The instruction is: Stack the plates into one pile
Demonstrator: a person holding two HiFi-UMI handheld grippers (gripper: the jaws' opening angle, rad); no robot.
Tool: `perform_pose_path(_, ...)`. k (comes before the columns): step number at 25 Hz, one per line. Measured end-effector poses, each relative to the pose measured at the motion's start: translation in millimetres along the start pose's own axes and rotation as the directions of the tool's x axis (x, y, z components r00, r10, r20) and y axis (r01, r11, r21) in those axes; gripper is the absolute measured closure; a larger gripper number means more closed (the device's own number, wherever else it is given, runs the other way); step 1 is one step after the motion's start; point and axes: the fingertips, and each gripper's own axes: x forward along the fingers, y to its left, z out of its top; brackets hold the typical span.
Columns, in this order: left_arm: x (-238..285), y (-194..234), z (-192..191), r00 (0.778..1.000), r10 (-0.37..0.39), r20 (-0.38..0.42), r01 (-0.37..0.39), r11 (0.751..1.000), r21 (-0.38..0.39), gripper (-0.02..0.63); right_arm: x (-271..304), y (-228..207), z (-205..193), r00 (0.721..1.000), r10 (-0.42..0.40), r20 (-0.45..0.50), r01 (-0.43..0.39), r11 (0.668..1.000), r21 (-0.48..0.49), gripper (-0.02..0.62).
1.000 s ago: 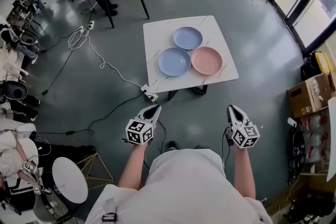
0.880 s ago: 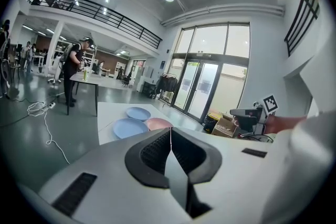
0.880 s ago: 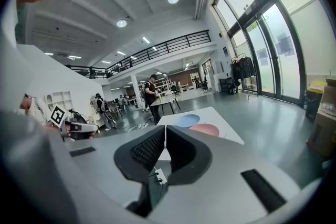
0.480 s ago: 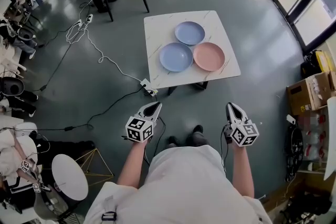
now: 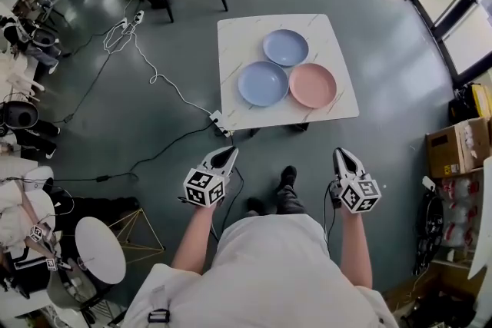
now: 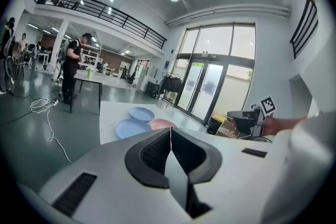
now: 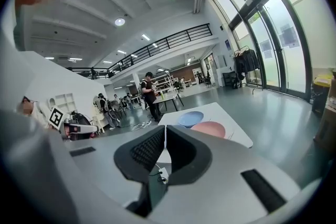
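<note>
Pink plate (image 5: 313, 85) and two blue plates (image 5: 263, 83) sit unstacked; you have approached their surface (image 5: 238, 34). Left gripper (image 5: 224, 157), right gripper (image 5: 343, 158): fingers together, empty.

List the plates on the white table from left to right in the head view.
near blue plate → far blue plate → pink plate
</note>
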Motion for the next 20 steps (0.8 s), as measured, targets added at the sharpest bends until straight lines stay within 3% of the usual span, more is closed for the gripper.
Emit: perform_pose_path(20, 97, 26, 48, 0.994, 0.110, -0.004, -0.110, 0.994, -0.025, 0.589, 119, -78, 65, 0.993, 0.120, -0.022, -0.120, 0.993, 0.003, 0.568)
